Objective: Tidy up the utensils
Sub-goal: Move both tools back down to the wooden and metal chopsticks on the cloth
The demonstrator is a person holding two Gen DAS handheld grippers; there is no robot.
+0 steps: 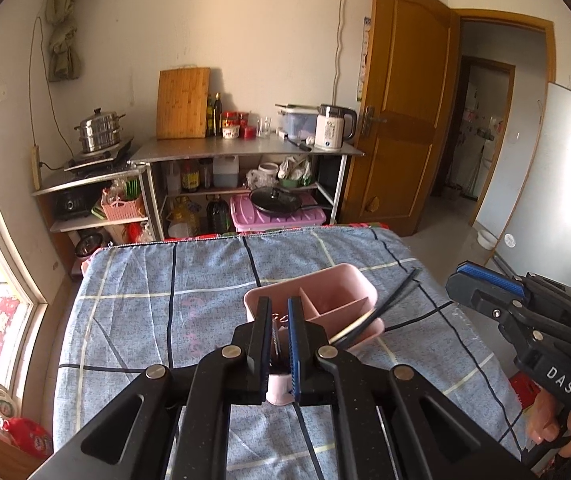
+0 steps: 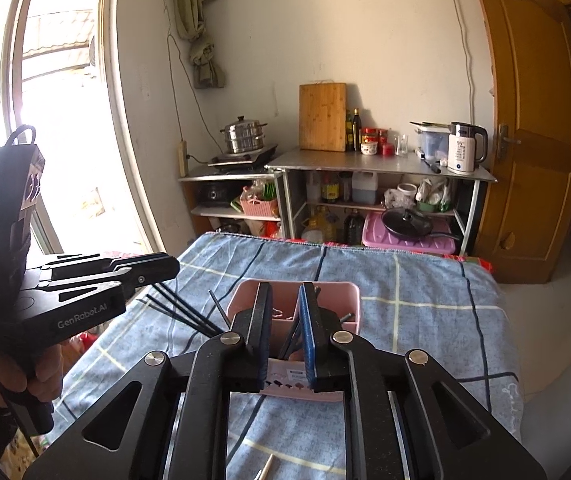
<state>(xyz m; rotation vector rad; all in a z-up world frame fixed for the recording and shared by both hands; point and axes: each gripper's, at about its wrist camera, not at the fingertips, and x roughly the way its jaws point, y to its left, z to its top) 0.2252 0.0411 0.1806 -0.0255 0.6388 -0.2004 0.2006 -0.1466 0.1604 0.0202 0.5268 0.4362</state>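
hidden: pink caddy (image 1: 337, 300) near wall behind left gripper (image 1: 279, 312), compartments partly masked | caddy mid-table on blue checked cloth (image 1: 165, 280), dark chopsticks (image 1: 399, 292) leaning out toward 2 o'clock | left gripper nearly pressed together, nothing visibly pinched | right gripper (image 2: 285, 300) slightly spread, nothing visibly pinched, angled down over the caddy

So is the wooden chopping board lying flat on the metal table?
No, the chopping board stands upright on the metal table, leaning back against the wall.
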